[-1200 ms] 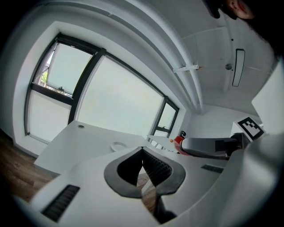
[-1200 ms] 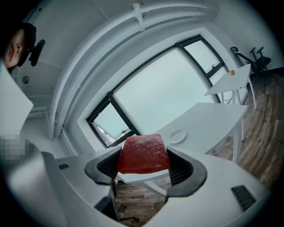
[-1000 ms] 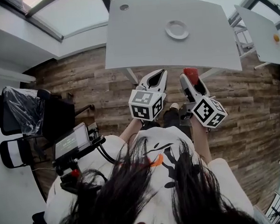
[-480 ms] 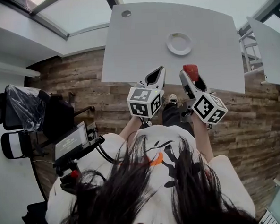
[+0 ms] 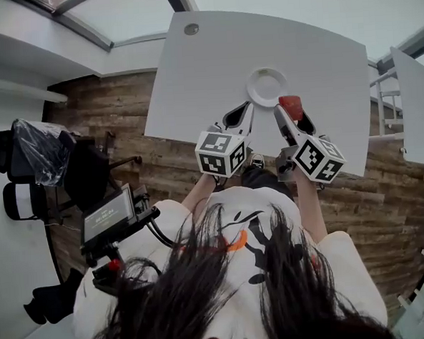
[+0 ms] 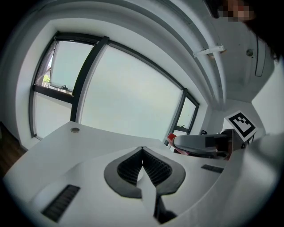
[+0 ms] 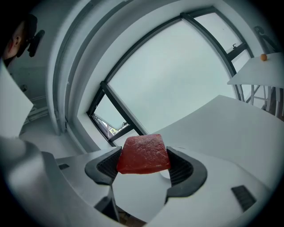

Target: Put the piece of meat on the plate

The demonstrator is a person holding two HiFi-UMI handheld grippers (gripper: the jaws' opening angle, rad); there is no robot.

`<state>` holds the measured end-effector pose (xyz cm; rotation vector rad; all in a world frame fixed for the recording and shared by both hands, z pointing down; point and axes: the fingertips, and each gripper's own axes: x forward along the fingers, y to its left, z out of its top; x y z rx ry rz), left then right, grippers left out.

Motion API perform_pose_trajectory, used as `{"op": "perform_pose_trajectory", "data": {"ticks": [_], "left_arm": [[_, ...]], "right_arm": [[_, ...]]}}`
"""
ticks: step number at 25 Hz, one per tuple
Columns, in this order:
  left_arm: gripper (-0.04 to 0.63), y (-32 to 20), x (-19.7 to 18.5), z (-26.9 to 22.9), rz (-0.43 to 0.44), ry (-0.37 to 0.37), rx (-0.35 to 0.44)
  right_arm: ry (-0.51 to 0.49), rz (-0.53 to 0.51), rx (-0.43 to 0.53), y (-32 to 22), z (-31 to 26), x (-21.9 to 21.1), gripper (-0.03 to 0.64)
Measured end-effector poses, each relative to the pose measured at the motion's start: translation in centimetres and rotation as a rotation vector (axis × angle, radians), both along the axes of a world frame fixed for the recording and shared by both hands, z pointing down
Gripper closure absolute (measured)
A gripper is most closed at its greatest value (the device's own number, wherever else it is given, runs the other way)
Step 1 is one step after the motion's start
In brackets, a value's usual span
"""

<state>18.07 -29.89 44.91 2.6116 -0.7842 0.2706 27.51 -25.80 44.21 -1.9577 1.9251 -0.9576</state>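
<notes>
A small round white plate point(image 5: 266, 86) sits on the white table point(image 5: 206, 72), toward its near side. My right gripper point(image 5: 292, 111) is shut on a red block of meat point(image 5: 290, 104), held above the table just right of the plate and a little nearer than it. In the right gripper view the meat point(image 7: 143, 154) is pinched between the two dark ribbed pads point(image 7: 183, 167). My left gripper point(image 5: 239, 114) hovers over the table's near edge below the plate, shut with nothing in it; its pads point(image 6: 153, 170) meet at the tips. The left gripper view shows the right gripper point(image 6: 202, 143) beside it.
A round grommet point(image 5: 190, 29) marks the table's far left corner. A second white table point(image 5: 417, 109) stands to the right. Black chairs point(image 5: 35, 151) and a small screen on a rig point(image 5: 109, 214) are at the left, over wooden floor point(image 5: 101, 107).
Both grippers have come forward from over the floor to over the table's near edge. The meat, still held, is now close beside the plate.
</notes>
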Motion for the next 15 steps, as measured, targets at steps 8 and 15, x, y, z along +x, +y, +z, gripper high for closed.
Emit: {"op": "perform_pose_trajectory", "data": {"ticks": [8,15], "left_arm": [[0.589,-4.1,3.8,2.7,-0.097,-0.058,-0.058],[0.589,-5.2,3.8,5.2,-0.154,-0.081,-0.127]], "right_arm": [[0.027,-0.124,-0.093,-5.9,4.6,4.9,0.302],[0.127,-0.250,-0.191,-9.7,10.1,4.8,0.303]]}}
